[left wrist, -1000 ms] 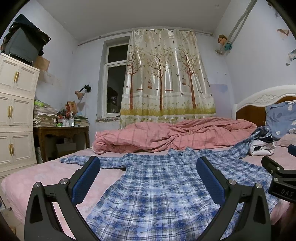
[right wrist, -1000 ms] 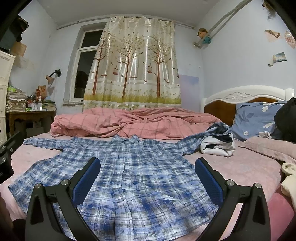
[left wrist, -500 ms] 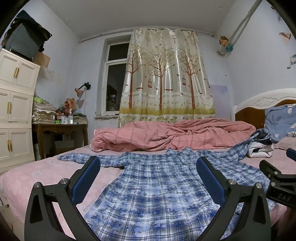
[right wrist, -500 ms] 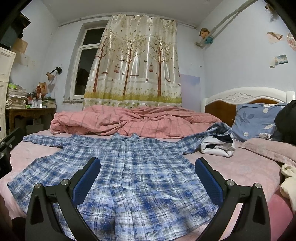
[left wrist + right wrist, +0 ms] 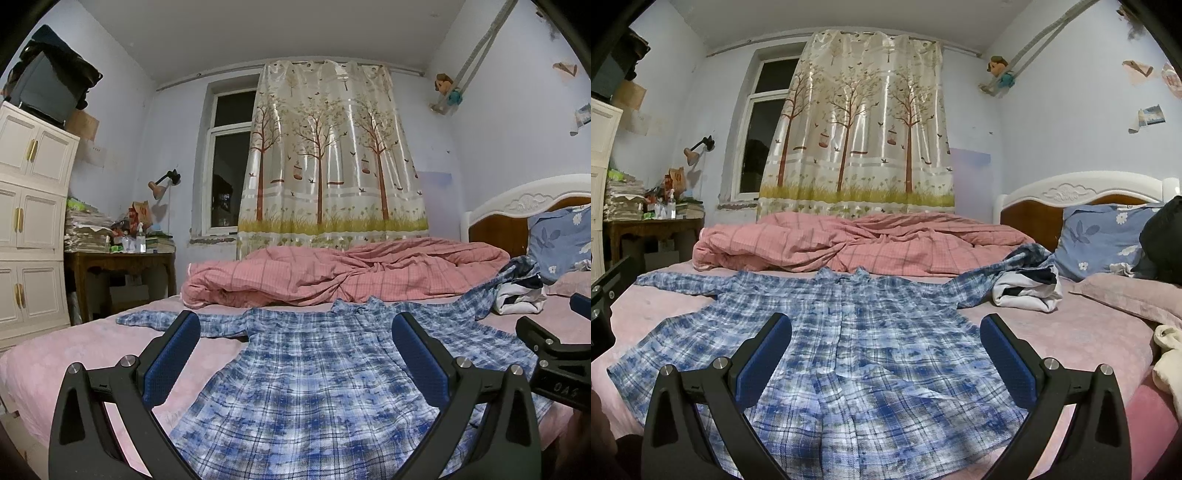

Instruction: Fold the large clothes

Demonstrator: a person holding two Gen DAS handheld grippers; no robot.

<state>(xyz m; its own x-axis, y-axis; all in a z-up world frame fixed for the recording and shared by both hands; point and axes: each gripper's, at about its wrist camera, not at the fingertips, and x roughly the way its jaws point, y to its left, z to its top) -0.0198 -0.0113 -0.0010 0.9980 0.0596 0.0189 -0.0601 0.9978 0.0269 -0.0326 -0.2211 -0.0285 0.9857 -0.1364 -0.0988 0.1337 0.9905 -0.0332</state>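
A blue plaid shirt lies spread flat, front up, on the pink bed, sleeves stretched to both sides; it also shows in the right wrist view. Its right sleeve runs onto a bundle of white and dark clothes. My left gripper is open and empty, hovering over the shirt's hem on the left. My right gripper is open and empty over the hem on the right. The right gripper's body shows at the right edge of the left wrist view.
A rumpled pink quilt lies behind the shirt. A blue floral pillow and headboard are at the right. A cream cloth lies at the right edge. A cluttered wooden table and white cabinet stand left.
Both grippers have lowered and tilted a little, so the shirt sits slightly higher in view. Both stay open and empty. The shirt has not moved.
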